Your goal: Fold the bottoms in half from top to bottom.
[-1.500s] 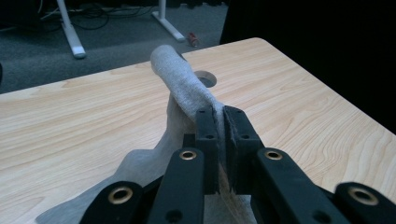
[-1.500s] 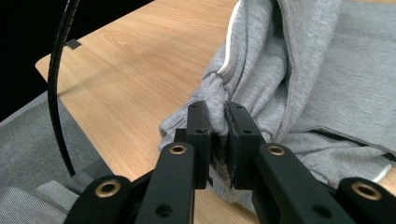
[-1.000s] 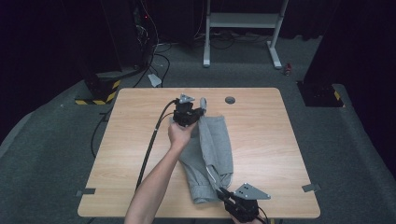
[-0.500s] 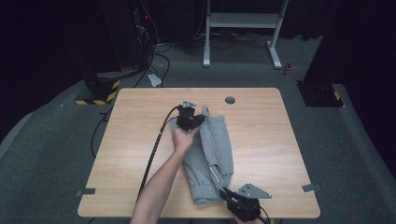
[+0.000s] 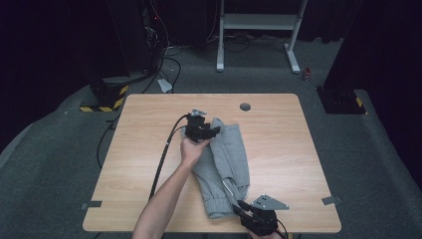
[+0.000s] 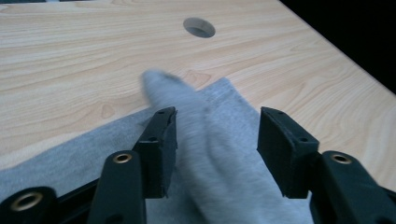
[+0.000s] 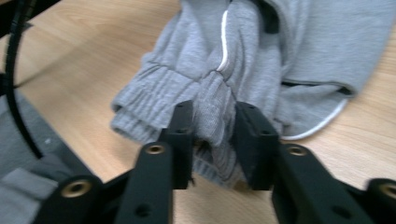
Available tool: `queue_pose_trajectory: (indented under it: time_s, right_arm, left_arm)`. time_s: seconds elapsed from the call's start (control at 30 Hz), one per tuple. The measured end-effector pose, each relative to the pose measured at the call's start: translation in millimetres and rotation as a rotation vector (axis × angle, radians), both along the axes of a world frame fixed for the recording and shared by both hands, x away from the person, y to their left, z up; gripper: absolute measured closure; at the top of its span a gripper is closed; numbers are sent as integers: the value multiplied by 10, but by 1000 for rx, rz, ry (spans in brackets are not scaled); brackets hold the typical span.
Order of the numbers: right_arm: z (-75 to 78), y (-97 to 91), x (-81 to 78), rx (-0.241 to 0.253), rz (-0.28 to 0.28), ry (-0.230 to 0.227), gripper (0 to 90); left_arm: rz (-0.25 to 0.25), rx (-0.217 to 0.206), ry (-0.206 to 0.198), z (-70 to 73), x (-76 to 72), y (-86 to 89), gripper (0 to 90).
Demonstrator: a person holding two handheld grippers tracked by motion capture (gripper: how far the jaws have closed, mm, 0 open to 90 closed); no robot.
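From where I sat, my right gripper point(image 5: 242, 206) was nearest, low at the table's point(image 5: 149, 119) front edge, just at the near end of the grey garment point(image 5: 226, 164). Its own view gave what the high one could not: the ribbed waistband point(image 7: 154, 100) bunched between the two jaws, cloth filling the gap and meeting both pads. The jaws had just been opening, and the pads looked too slack on the fabric for me to call it a hold; I read them as parted around the band. That view also showed a white cord point(image 7: 225, 37) running along a fold.

The garment lay folded lengthwise down the middle of the table, from that near edge away toward the round hole point(image 5: 245, 106) in the tabletop.

Farther off, my left gripper point(image 5: 215, 132) sat at the garment's far end, hand point(image 5: 191, 149) behind it. The left gripper view showed its jaws standing wide, having just been opening, with a raised fold of cloth point(image 6: 210, 140) passing between them; the fold brushed the left pad point(image 6: 164, 144) and stood clear of the right one. So no grip there. Past the fold's blurred tip I saw bare wood and the hole point(image 6: 199, 27) well beyond. From above, that gap between pads could not be made out.
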State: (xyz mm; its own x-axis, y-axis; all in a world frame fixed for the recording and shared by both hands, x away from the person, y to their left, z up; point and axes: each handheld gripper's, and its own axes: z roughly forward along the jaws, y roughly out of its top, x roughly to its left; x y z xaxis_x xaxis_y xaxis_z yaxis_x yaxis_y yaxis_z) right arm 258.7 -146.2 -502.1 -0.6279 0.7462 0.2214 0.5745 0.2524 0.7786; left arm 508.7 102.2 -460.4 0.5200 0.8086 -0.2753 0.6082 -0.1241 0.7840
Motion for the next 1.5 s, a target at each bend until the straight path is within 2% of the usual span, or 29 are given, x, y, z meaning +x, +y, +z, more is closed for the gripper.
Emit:
queue_pose_trajectory:
  time_s: [0.03, 0.07, 0.27, 0.5, 0.57, 0.73, 0.87, 0.93, 1.03, 1.07, 1.13, 1.2, 1.27, 1.37, 1.47, 1.5]
  right_arm:
    - [8, 8, -1, 6, 5, 17, 647]
    - [10, 7, 12, 0, 15, 7, 630]
    - [61, 47, 48, -6, 26, 17, 525]
    - [129, 105, 115, -54, 49, -15, 473]
    - [157, 106, 150, -63, 54, -14, 465]
    - [204, 114, 194, -73, 62, -34, 446]
    - [208, 104, 234, -67, 67, -48, 439]
    - [205, 95, 257, -56, 77, -40, 437]
    - [198, 94, 262, -63, 76, -39, 437]
    - [195, 94, 262, -62, 74, -32, 436]
    - [176, 82, 272, -68, 78, -37, 435]
    - [162, 74, 264, -75, 82, -30, 438]
    - [117, 79, 254, -91, 89, -23, 437]
    - [35, 131, 257, -121, 97, -13, 431]
    - [-1, 190, 282, -142, 90, -25, 426]
    - [-13, 230, 299, -147, 80, -14, 426]
  left_arm:
    - [-4, -23, 5, -2, -41, 13, 454]
    - [-9, -25, 6, -7, -84, 21, 444]
    - [-29, 33, 7, -94, -326, 74, 414]
    - [-25, 75, 6, -86, -543, 145, 397]
    - [-36, 67, 7, -72, -618, 153, 392]
    - [-105, 43, -5, -54, -917, 186, 352]
    - [-116, 12, -7, -54, -1207, 272, 345]
    - [-132, 34, -5, -67, -1355, 282, 339]
    - [-159, 42, 6, -103, -1550, 248, 334]
    - [-187, 44, 13, -135, -1653, 221, 333]
    - [-232, 52, 35, -185, -1770, 181, 320]
    - [-251, 65, 53, -237, -1901, 140, 306]
    - [-258, 83, 52, -278, -2009, 95, 306]
    - [-248, 126, 57, -353, -2093, 16, 307]
    - [-204, 192, 61, -458, -2069, -9, 301]
    - [-201, 208, 57, -476, -2047, -2, 302]
